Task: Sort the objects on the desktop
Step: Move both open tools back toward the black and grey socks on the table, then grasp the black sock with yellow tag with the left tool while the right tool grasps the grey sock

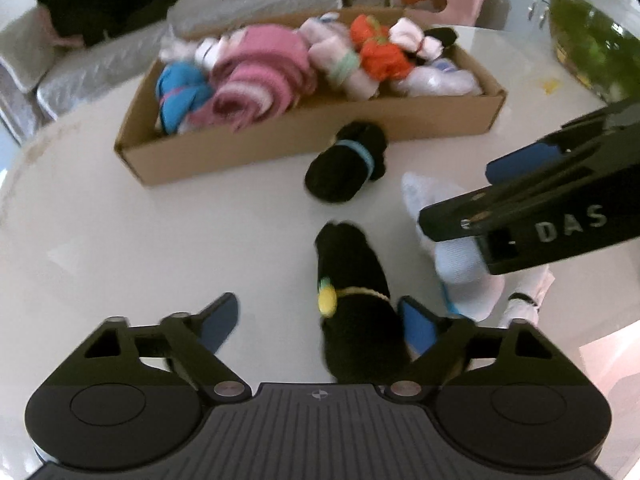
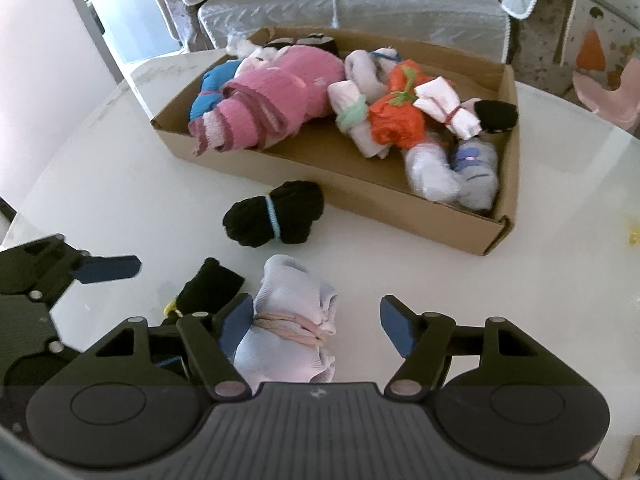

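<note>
So we have both grippers low over the white table, jaws spread wide on each. Left gripper straddles a black sock roll with a yellow band; the roll sits against the right finger, wide gap to the left finger. Right gripper straddles a pale sock bundle tied with a pink band; it touches the left finger, open gap to the right one. Neither is pinched.

Room: bare glossy tabletop to the left of the left gripper and between the grippers and the box. A second black roll, blue band, lies just beside the box's near wall, in the lane between us and the box. The two grippers are near each other; the right one crosses the left view's right edge. Table rim curves away at the far left, sofa beyond it.

Materials: box is shallow brown cardboard with low walls, far side crowded with knit bundles, namely a pink striped roll, blue, orange, and white ones, while the near floor strip is bare. Socks are soft, ribbed, and lumpy. Finger pads are blue, frames black plastic.
</note>
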The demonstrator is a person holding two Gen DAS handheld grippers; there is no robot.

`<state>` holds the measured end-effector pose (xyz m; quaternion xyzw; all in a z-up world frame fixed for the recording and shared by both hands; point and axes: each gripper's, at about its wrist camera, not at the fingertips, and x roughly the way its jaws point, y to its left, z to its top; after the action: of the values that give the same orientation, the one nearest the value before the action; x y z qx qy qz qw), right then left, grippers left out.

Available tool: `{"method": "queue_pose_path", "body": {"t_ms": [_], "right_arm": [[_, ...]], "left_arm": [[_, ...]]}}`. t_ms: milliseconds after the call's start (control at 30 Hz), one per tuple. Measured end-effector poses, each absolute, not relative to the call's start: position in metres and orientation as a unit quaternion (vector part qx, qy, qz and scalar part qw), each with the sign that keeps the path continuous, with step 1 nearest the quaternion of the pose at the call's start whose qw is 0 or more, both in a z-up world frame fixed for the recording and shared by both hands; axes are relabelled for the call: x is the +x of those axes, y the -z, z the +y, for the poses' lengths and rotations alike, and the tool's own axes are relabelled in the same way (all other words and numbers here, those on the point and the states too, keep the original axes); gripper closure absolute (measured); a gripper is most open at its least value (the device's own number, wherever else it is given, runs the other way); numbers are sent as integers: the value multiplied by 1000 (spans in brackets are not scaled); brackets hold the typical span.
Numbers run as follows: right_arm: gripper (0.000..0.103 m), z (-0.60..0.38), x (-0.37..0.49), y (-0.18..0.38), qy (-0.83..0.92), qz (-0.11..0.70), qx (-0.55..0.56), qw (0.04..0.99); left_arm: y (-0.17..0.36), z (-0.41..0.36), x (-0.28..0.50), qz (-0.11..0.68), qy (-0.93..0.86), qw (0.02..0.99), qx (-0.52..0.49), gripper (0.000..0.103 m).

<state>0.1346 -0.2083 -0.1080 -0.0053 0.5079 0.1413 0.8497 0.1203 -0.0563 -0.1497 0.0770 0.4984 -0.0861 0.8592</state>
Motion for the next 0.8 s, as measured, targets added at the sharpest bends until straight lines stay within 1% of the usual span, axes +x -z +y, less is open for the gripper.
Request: {"method": "queue_pose_path", "body": {"t_ms": [100, 133, 200, 233, 267, 433, 633, 800], "right_arm": [[41, -204, 136, 113, -143, 516, -13, 845], [42, -203, 136, 114, -144, 516, -10, 844], [51, -202, 135, 115, -146, 517, -6, 844], [55, -201, 134, 115, -148, 517, -6, 843], [58, -200, 133, 114, -149, 516, -10, 843], [60, -203, 129, 106, -148, 506, -12, 850], [60, -220, 129, 74, -152, 477, 12, 866], [60, -229, 154, 41, -144, 444, 19, 884]], "left_arm": [[152, -47, 122, 503, 83, 858, 57, 25], [151, -45, 122, 503, 81, 859, 55, 30], [149, -43, 120, 499, 84, 861, 55, 41], [148, -43, 119, 496, 86, 862, 57, 54], [147, -42, 118, 494, 88, 863, 59, 59], [144, -40, 116, 489, 80, 866, 65, 60], [100, -28, 116, 455, 82, 885, 55, 60], [55, -13, 145, 424, 73, 902, 28, 60]]}}
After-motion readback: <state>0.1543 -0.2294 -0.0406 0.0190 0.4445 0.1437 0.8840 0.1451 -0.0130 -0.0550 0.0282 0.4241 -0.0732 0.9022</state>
